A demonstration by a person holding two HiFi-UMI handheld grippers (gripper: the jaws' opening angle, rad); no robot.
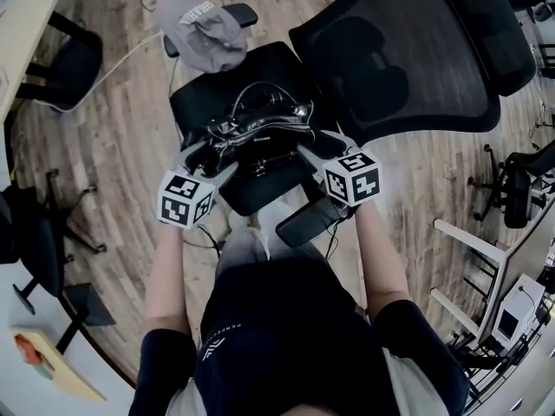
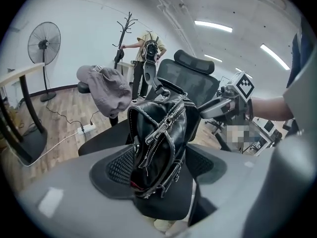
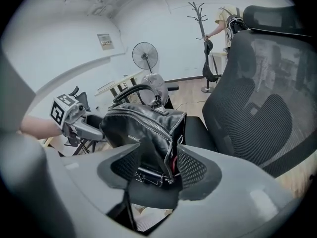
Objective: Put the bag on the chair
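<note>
Indoors, bag (image 1: 260, 133) sits on chair (image 1: 264, 193) over wood floor (image 1: 113, 146).

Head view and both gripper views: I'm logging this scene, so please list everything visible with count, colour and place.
bag: one, black, on the chair seat, an end between each tool's jaws
chair: one, black, mesh back, centre
cap: one, grey, on the chair's armrest
fan: one, pale, by the far wall
coat rack: one, dark, by the far wall
left tool: one, grey, open, at the bag's left end
right tool: one, grey, open, at the bag's right end
</note>
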